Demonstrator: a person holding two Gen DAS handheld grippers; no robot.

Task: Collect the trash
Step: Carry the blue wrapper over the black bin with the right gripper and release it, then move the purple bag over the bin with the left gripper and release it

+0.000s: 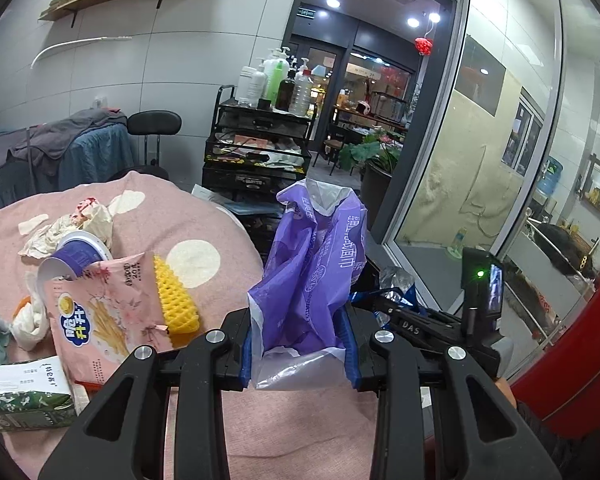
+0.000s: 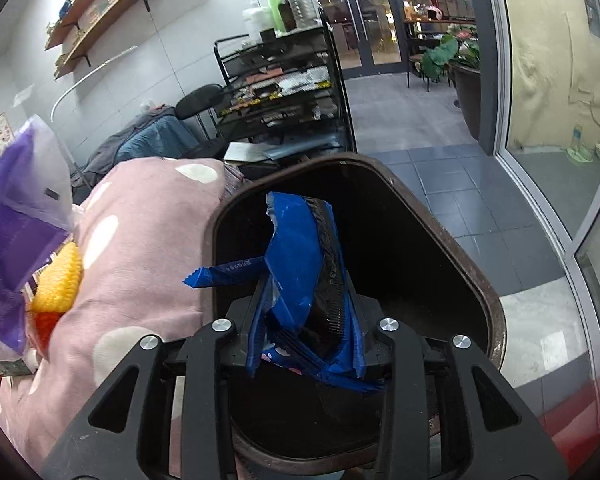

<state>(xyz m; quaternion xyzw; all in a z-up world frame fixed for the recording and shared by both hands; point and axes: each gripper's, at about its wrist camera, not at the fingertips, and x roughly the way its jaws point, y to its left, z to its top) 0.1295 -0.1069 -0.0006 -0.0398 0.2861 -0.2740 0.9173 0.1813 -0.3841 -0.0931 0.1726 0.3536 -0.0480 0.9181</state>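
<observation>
Trash was only partly collected at this moment. Going left to right across the pink spotted cloth (image 1: 204,232) in the left wrist view, a green and white carton (image 1: 24,396) lay at the near left edge, with crumpled tissues (image 1: 28,320) just beyond it. A pink snack bag (image 1: 100,312) lay further in, touching a purple and white cup (image 1: 76,256) tipped on its side. Crumpled paper (image 1: 80,220) sat behind the cup, and a yellow foam net (image 1: 176,300) rested beside the bag. At least 6 pieces therefore remained on the cloth.

At the cloth's right edge the left gripper (image 1: 300,344) had its jaws nearly closed on a purple plastic bag (image 1: 312,264), held upright and off the cloth, not yet binned.

Furthest right, the right gripper (image 2: 308,336) hovered over the open dark bin (image 2: 440,240), which stood against the cloth's right edge. A blue wrapper (image 2: 296,264) stood between its jaws; whether the pads pressed it or had let go I could not tell. The bin looked empty where its inside showed, so I judged this the 1st drop, with most of the job left.
</observation>
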